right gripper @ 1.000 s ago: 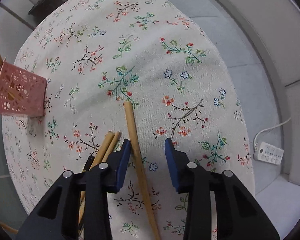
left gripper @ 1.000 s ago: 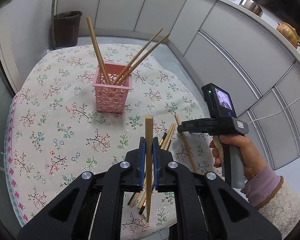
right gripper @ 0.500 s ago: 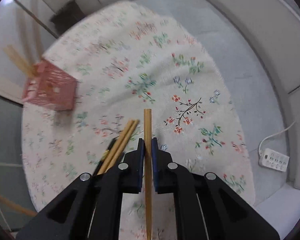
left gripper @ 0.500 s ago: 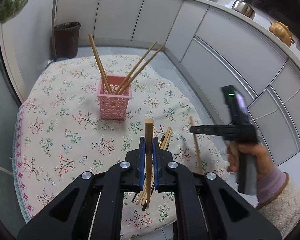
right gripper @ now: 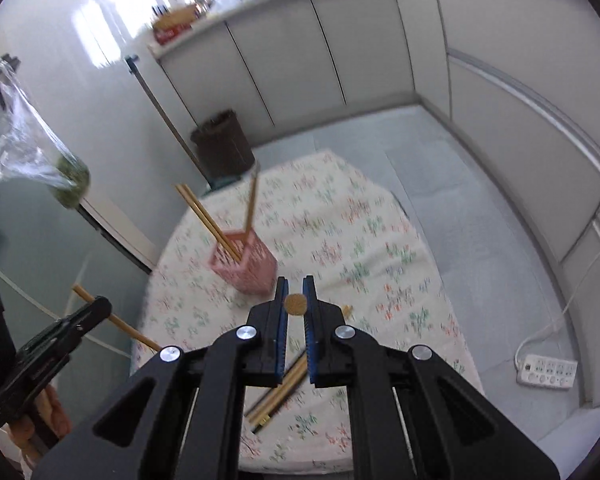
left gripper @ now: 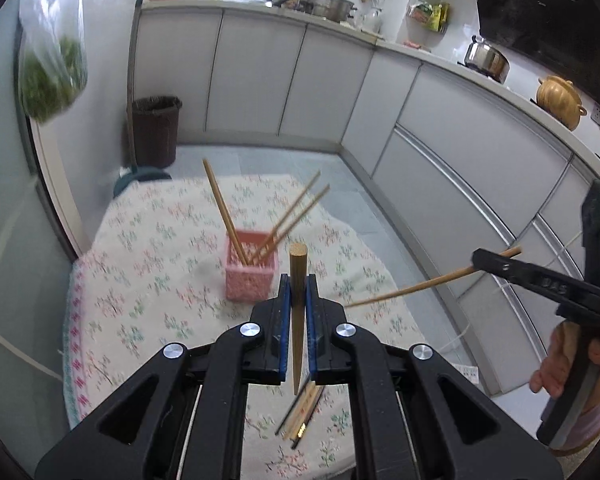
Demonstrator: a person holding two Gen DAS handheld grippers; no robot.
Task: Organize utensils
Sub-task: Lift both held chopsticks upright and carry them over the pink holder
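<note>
My left gripper (left gripper: pixel 299 286) is shut on a wooden chopstick (left gripper: pixel 298 264) that stands nearly upright above the floral table (left gripper: pixel 148 280). Beyond it stands the pink basket (left gripper: pixel 252 278) with three chopsticks leaning in it. Several loose chopsticks (left gripper: pixel 302 406) lie on the cloth below my jaws. In the right wrist view, my right gripper (right gripper: pixel 295 294) is shut on another chopstick (right gripper: pixel 295 304), seen end-on, high above the table. The pink basket (right gripper: pixel 244 266) is ahead and to its left, and the loose chopsticks (right gripper: pixel 278 394) lie underneath. Each gripper shows at the edge of the other's view.
A dark waste bin (left gripper: pixel 156 132) stands on the floor past the table's far edge. Grey cabinets (left gripper: pixel 440 152) curve round the back and right. A clear bag of greens (left gripper: pixel 52 80) hangs at the left. A white power strip (right gripper: pixel 546 372) lies on the floor at right.
My right gripper closed on a chopstick lying on the cloth and lifted it high off the table. My left gripper rose too, still holding its chopstick.
</note>
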